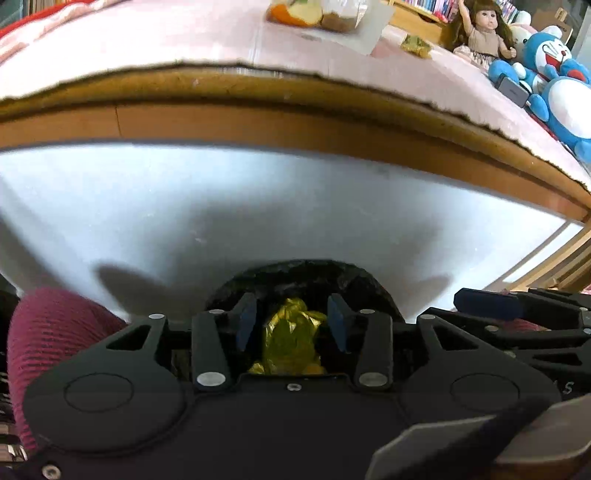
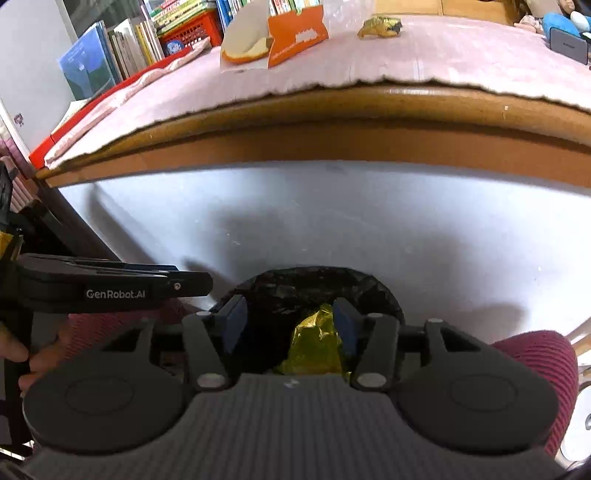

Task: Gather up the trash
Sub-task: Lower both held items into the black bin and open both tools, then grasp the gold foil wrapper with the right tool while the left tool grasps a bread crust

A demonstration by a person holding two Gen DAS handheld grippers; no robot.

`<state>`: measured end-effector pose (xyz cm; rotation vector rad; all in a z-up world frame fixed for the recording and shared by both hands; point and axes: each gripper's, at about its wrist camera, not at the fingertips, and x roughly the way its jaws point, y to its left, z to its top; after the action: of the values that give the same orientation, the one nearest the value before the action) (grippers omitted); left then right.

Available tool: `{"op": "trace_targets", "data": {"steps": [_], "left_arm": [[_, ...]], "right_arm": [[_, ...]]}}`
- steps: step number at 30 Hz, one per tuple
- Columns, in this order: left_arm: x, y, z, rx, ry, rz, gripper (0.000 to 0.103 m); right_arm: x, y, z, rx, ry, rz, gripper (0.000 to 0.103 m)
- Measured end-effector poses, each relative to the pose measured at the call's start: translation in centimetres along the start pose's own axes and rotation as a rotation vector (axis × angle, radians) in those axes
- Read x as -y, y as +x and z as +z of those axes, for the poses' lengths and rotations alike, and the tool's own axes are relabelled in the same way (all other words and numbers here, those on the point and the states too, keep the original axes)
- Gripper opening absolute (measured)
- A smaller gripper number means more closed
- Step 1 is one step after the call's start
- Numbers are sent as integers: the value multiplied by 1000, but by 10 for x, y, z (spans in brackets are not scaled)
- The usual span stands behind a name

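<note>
Below the wooden desk edge (image 1: 295,122), one pink mat (image 1: 166,40) covers the desktop, and a white panel (image 1: 258,206) fills the space underneath. One black-lined bin (image 2: 317,284) sits low against that panel, under both tools. On the mat stand one doll (image 1: 484,29) and, as far as the blur allows, two blue plush toys (image 1: 554,74), with one orange carton (image 2: 297,35) and one more gold wrapper (image 2: 380,26) lying well back from the edge. Two grippers hang over the bin. Left gripper (image 1: 291,325) has its jaws apart, one crumpled gold wrapper (image 1: 291,343) between the pads without being pressed. Right gripper (image 2: 291,326) stands wider apart, a second crumpled gold wrapper (image 2: 317,347) resting against its right pad (image 2: 347,328) only.
</note>
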<state>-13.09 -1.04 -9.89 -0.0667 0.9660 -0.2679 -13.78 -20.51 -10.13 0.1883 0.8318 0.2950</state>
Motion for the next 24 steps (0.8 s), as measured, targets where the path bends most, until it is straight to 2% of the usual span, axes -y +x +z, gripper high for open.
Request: {"op": "trace_targets", "data": {"steps": [9, 16, 18, 21, 24], "left_arm": [[7, -35, 35, 162, 56, 18, 47], [14, -65, 77, 330, 75, 15, 48], [15, -67, 90, 369, 85, 15, 44], [19, -68, 110, 417, 89, 22, 29], [21, -61, 131, 449, 87, 17, 28]], "right_arm": [[0, -25, 38, 137, -44, -6, 67], [-1, -48, 76, 295, -102, -36, 67], [1, -52, 88, 337, -105, -61, 67], [7, -55, 107, 403, -105, -114, 67], [16, -50, 129, 438, -96, -160, 67]]}}
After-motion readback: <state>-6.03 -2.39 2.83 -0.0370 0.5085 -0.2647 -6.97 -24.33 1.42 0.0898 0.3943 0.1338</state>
